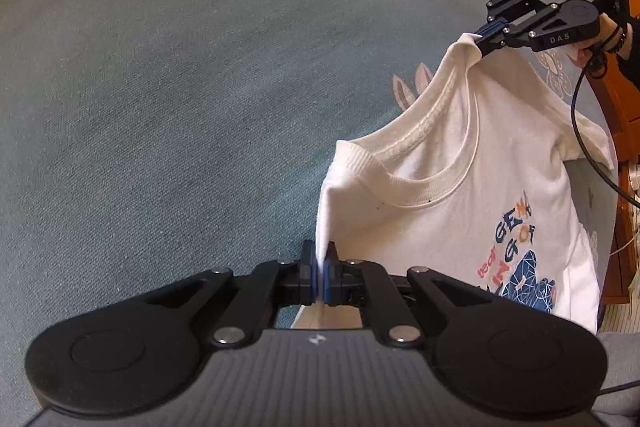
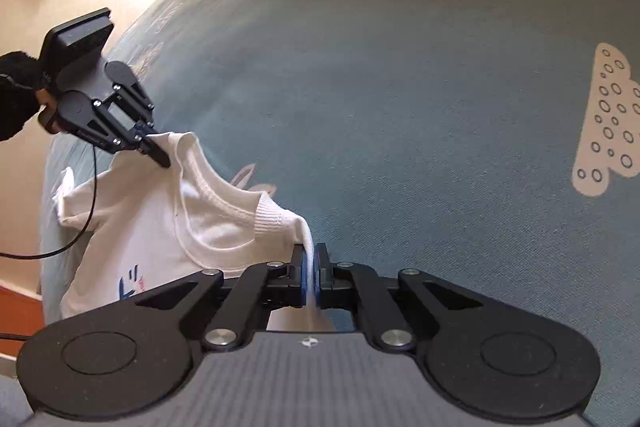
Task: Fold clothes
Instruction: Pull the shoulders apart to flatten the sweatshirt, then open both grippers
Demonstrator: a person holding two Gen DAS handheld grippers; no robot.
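aloft, white printed t-shirt (image 1: 460, 195), ribbed collar (image 1: 420, 187)

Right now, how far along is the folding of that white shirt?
Barely begun. Done: the white T-shirt has been picked up by its shoulders, the left gripper and the right gripper each with jaws shut on a shoulder. In hand: it hangs between them over the blue bedspread, print facing out. Left: no fold shows yet, so laying it flat, sleeves and body all remain.
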